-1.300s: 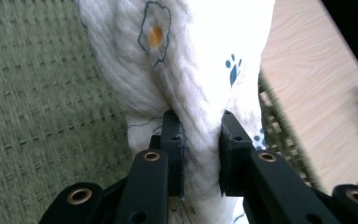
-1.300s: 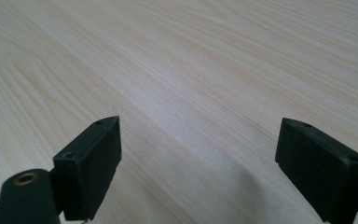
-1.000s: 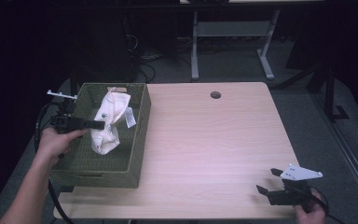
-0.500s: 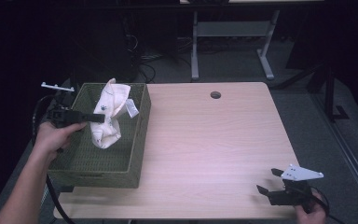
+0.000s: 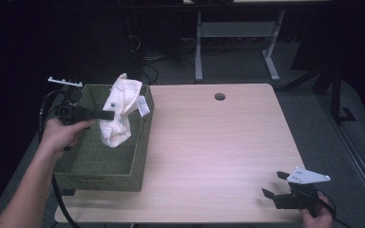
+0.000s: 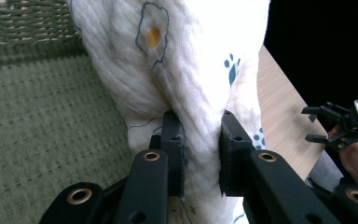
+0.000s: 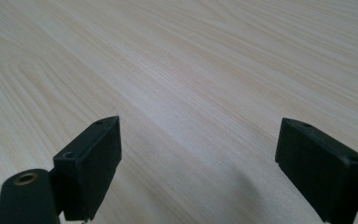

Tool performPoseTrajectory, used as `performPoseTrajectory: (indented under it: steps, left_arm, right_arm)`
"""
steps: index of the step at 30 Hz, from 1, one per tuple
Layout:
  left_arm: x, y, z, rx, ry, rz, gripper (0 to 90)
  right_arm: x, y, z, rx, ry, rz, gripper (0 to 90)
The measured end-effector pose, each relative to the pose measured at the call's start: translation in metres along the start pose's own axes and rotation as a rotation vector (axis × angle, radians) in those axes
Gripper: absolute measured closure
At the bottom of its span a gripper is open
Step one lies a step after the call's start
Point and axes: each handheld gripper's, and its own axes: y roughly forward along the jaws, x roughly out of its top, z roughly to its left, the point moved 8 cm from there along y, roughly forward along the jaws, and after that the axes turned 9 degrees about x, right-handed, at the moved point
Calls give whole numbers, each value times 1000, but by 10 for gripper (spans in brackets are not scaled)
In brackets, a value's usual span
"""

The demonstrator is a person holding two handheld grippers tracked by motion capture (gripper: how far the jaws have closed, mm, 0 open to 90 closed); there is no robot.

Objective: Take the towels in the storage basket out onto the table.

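Two earlier glimpses show the white cloth (image 5: 120, 110) lower in the green basket (image 5: 100, 164) at the table's left; now the left gripper (image 5: 109, 115), pinching it, has raised it nearly clear, while the right gripper (image 5: 272, 186) rests spread at the near right.

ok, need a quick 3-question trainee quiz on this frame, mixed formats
1. True or false: the left gripper is shut on the white printed cloth.
2. Multiple choice: where is the right gripper? A) inside the green woven basket B) low over the wooden table near its front right corner, jaws apart and empty C) over the round hole
3. Fill in: the cloth's lower end hangs inside the ____.

Key: 1 true; 2 B; 3 basket.
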Motion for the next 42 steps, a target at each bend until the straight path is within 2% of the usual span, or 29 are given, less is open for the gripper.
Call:
performPoseTrajectory:
  steps: [10, 12, 21, 33, 42]
  left_arm:
    - [9, 8, -26, -36, 48, 3, 753]
    - [10, 14, -35, -48, 66, 14, 753]
    - [14, 29, -55, -74, 99, 33, 752]
    - [17, 53, -76, -89, 131, 60, 752]
    - [21, 77, -93, -69, 153, 93, 750]
  right_arm:
    - [0, -1, 0, -2, 2, -2, 140]
    - [0, -1, 0, -1, 0, -2, 140]
    - [1, -2, -1, -1, -2, -7, 140]
    - [2, -2, 0, -1, -5, -11, 140]
    - [3, -3, 0, -1, -3, -19, 140]
